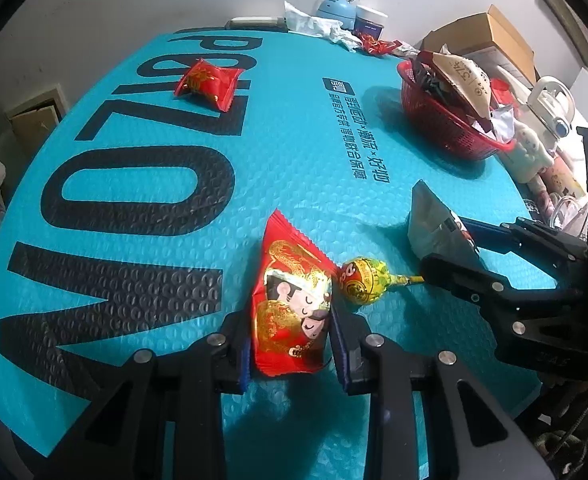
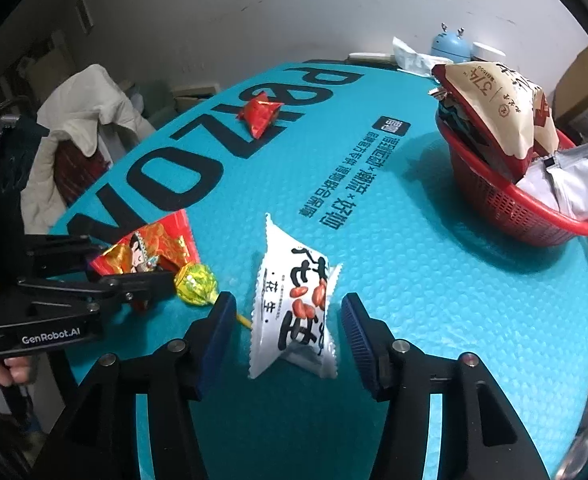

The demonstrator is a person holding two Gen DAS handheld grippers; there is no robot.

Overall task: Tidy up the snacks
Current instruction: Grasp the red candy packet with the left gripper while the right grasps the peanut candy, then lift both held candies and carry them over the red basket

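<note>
Red cartoon packet point(image 1: 292, 304) lies on teal desk point(image 1: 214, 184), clenched by left claw point(image 1: 290, 344); white peanut packet point(image 2: 294, 308) sits between pads of right claw point(image 2: 286, 340), spread apart, not touching; lollipop point(image 1: 364, 280) btwn the 2 packets; red basket point(image 2: 534, 208) w/ snacks far right.

On the table mat point(image 2: 414, 280), the lollipop point(image 2: 195, 282) lies between the cartoon snack packet point(image 2: 146, 254) on its left and the peanut packet point(image 2: 294, 304) on its right, the filled basket point(image 2: 526, 216) far right, a small packet point(image 2: 260, 114) behind.
</note>
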